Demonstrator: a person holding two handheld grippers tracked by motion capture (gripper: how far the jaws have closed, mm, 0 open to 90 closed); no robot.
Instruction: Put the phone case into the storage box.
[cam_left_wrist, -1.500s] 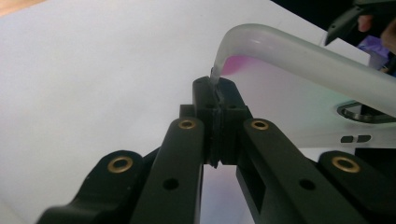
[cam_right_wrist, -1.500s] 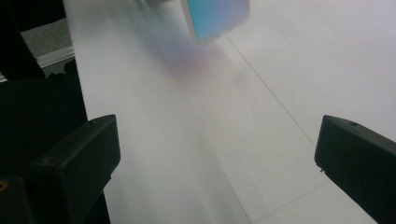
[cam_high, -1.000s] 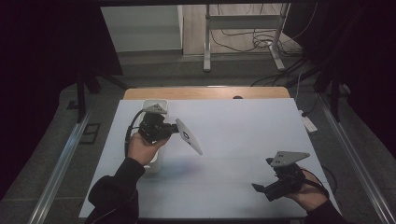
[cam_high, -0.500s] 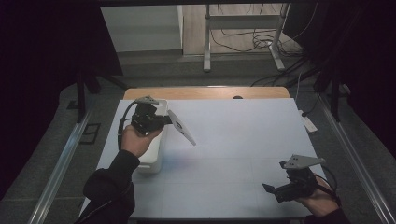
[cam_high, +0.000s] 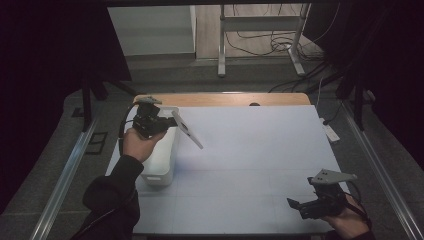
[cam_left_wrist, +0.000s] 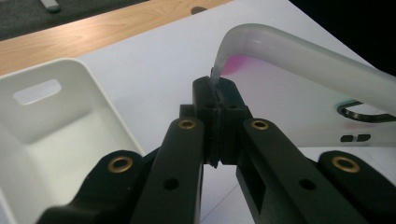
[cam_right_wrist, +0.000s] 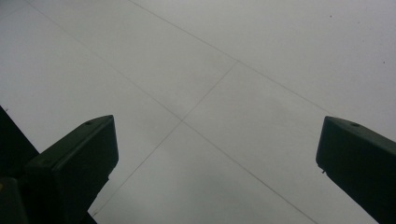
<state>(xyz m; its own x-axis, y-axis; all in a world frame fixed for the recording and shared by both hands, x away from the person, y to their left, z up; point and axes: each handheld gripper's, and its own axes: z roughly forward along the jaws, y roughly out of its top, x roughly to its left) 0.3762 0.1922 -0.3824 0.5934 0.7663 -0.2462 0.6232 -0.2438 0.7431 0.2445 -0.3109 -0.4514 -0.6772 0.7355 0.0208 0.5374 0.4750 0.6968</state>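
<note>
**Ana:** What have I got from the high view?

**Ben:** My left claw (cam_high: 170, 121) is clenched on a translucent phone case (cam_high: 188, 129), lifted over the white bin (cam_high: 161, 165) at the left edge of the table (cam_high: 260, 150). The case slants out toward the table's middle. My right claw (cam_high: 300, 207) hovers near the front right corner, well apart from the bin.

**Ana:** And the left gripper view?

**Ben:** The jaws pinch the case's (cam_left_wrist: 299, 88) thin edge. The bin (cam_left_wrist: 60, 121) sits open just beside them, and a wooden strip (cam_left_wrist: 93, 35) runs along the far edge.

**Ana:** The right gripper view?

**Ben:** My jaws stand wide apart, released, above bare white table (cam_right_wrist: 210, 93).
</note>
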